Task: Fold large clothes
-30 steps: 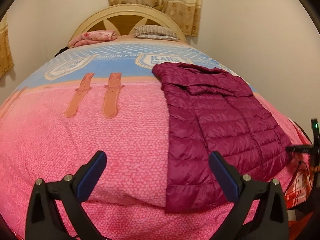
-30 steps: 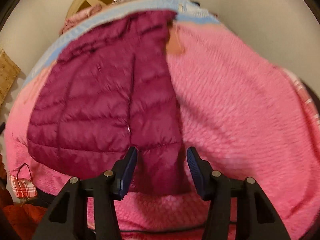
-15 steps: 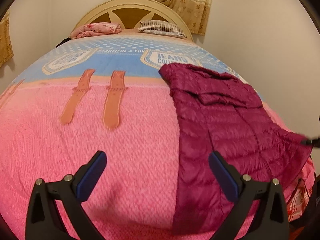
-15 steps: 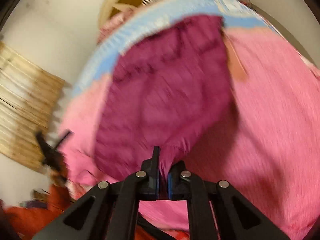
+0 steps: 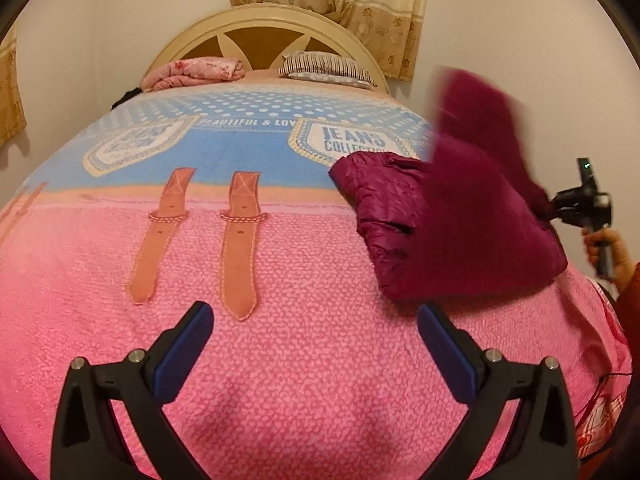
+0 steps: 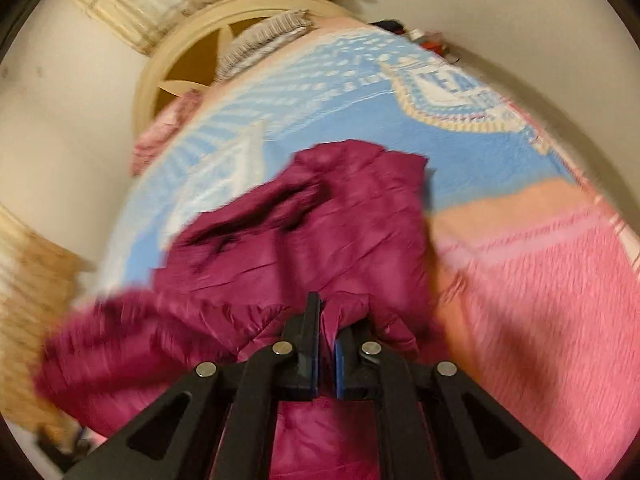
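Maroon quilted nylon marks the puffer jacket (image 5: 472,216), which is lifted off the bed at about three o'clock in the left wrist view, part of it bunched on the blanket and part of it blurred in the air. The right tongs (image 6: 327,344) are clamped tight on a pinch of its fabric, and in the right wrist view the rest of the jacket hangs away toward twelve o'clock and nine o'clock over the blue band of the blanket. In the left wrist view the same tongs appear at three o'clock, gripped by the person's right hand (image 5: 610,248), with a corner of the jacket pulled toward them. The left tongs (image 5: 314,346) stand wide apart at six o'clock with nothing between the blue pads (image 5: 182,354), above bare pink blanket and apart from the jacket. The blanket (image 5: 280,380) is pink fleece up to a blue band with printed badges and two orange strap shapes (image 5: 200,236) near ten o'clock. At twelve o'clock lie a striped pillow (image 5: 326,69) and a folded pink floral cloth (image 5: 196,72) against the cream arched headboard (image 5: 264,14), with beige curtains (image 5: 376,8) above.
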